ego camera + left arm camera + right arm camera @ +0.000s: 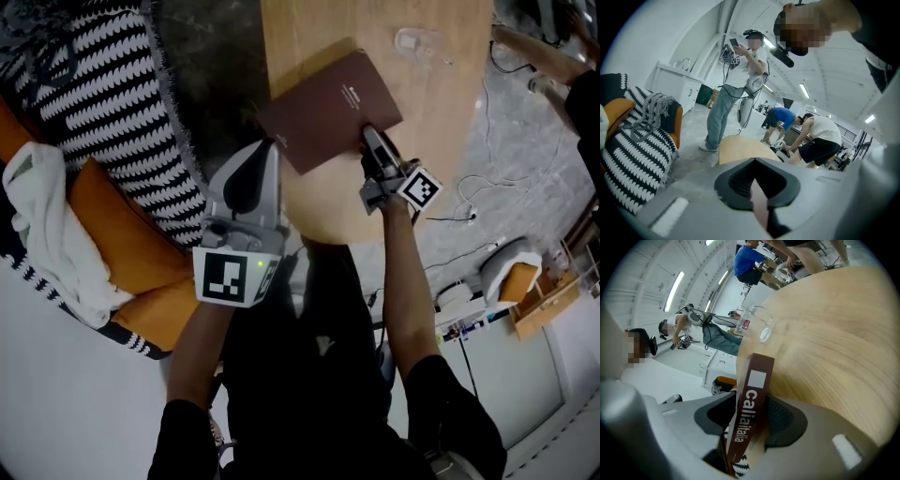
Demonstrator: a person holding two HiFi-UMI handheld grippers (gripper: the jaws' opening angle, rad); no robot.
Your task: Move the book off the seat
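Setting the book (330,108) on the table (441,103): the right gripper (369,137) has loose, open jaws around it, so pull back next.

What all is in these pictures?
book: one, brown, on the table near its edge
table: one, light wood, round
glass: one, clear, on the table's far side
sofa: one, orange, left of the table
blanket: one, black and white, over the sofa
cloth: one, white, on the sofa
cables: several, white and black, on the floor at right
bystanders: three, beyond the table
left gripper: one, grey, shut, empty, by the table's edge
right gripper: one, grey, jaws apart around the book's edge
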